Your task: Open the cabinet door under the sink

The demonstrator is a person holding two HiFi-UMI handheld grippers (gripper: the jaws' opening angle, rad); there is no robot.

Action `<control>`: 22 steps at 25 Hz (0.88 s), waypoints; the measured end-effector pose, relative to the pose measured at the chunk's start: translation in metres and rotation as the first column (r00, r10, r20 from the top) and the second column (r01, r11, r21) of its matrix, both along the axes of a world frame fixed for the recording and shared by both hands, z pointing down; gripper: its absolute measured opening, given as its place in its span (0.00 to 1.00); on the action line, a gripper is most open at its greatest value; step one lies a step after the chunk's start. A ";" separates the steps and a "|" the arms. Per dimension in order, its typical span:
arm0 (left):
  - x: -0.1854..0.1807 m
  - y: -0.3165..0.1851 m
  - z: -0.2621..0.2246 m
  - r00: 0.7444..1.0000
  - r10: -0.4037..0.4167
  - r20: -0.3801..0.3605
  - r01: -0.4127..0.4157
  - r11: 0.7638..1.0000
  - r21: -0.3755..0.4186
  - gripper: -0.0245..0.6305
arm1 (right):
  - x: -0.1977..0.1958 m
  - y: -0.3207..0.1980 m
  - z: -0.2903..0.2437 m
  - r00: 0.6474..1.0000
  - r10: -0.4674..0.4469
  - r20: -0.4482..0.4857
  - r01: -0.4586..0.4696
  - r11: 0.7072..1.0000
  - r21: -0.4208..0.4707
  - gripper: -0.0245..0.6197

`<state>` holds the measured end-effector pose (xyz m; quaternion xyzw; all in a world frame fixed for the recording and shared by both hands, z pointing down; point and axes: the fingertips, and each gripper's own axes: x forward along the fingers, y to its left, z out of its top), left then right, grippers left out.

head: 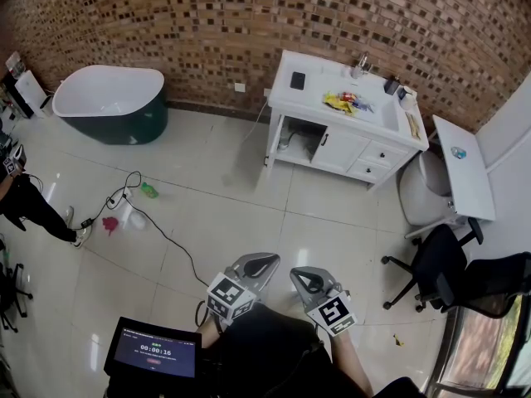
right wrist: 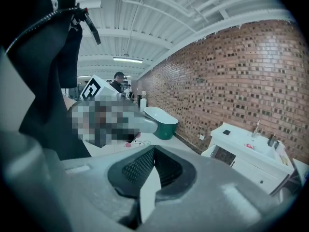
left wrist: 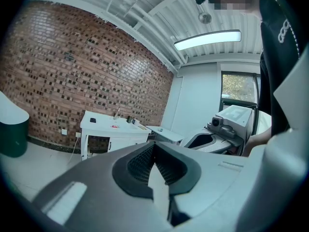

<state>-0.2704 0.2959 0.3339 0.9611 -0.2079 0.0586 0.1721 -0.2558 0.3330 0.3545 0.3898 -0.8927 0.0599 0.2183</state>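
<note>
The white sink cabinet (head: 344, 123) stands against the brick wall, far across the tiled floor from me. Its left compartment (head: 300, 139) shows dark inside. To the right of that compartment a white door (head: 342, 149) with a dark handle looks closed, with drawers (head: 377, 160) further right. Both grippers are held close to my body at the bottom of the head view. My left gripper (head: 253, 265) and right gripper (head: 309, 280) are shut with nothing between the jaws. The cabinet (left wrist: 113, 134) is small and distant beyond the left gripper (left wrist: 154, 146). It is also distant (right wrist: 246, 161) past the right gripper (right wrist: 154, 149).
A white and green bathtub (head: 112, 102) stands at the back left. A black cable (head: 141, 214) trails over the floor between me and the cabinet. A toilet (head: 423, 193), a white table (head: 463, 168) and a black office chair (head: 452, 272) crowd the right side. A person (head: 29, 206) is at the left edge.
</note>
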 end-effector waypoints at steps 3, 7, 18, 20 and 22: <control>0.001 0.000 -0.001 1.000 0.000 0.000 0.000 1.000 -0.001 0.06 | 0.000 0.000 -0.001 1.000 -0.001 0.001 0.001 1.000 -0.003 0.03; 0.001 -0.001 -0.001 1.000 0.001 0.000 -0.001 1.000 -0.002 0.06 | 0.001 -0.001 -0.001 1.000 -0.002 -0.002 0.002 1.000 -0.004 0.03; 0.001 0.000 0.002 1.000 0.005 0.005 -0.005 1.000 -0.002 0.06 | -0.001 0.001 0.002 1.000 -0.009 -0.006 0.009 1.000 -0.005 0.03; 0.001 0.000 0.002 1.000 0.005 0.005 -0.005 1.000 -0.001 0.06 | -0.001 0.001 0.002 1.000 -0.009 -0.006 0.009 1.000 -0.005 0.03; 0.001 0.000 0.002 1.000 0.004 0.006 -0.004 1.000 -0.001 0.06 | -0.001 0.001 0.002 1.000 -0.009 -0.006 0.009 1.000 -0.006 0.03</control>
